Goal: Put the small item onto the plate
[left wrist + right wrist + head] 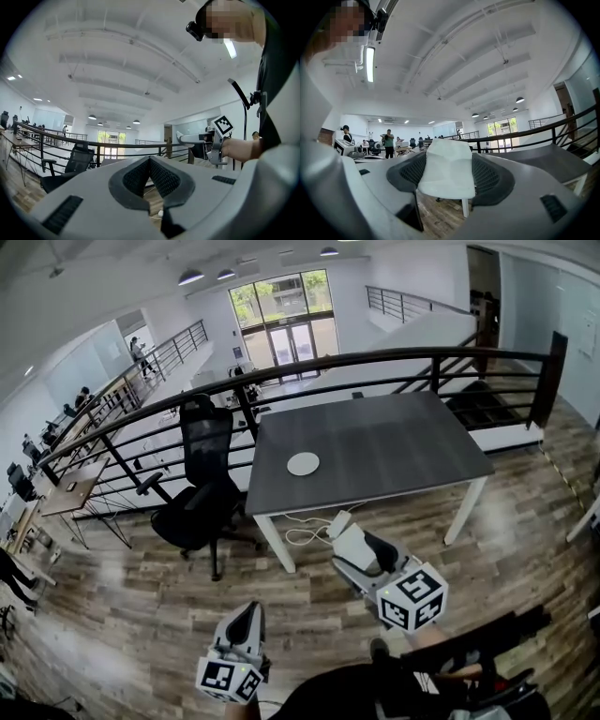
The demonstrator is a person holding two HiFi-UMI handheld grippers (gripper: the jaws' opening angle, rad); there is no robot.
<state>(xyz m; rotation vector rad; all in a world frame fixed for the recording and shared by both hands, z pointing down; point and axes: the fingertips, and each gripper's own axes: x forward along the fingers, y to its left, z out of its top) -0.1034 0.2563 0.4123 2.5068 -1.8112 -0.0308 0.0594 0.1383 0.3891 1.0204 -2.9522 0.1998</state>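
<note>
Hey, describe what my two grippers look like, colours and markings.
Both are light grey shells with black, mesh-textured pads. The left gripper and the right gripper each carry a white cube printed with black square markers.

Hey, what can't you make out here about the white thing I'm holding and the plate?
1. White item in the right tool: what it is. Right gripper view, pads cover its sides; head view, too small.
2. Plate: whether its rim is raised. Head view, too small; right gripper view shows the table edge-on, no plate.
3. Person by the far railing: head view, too small to tell their activity.
</note>
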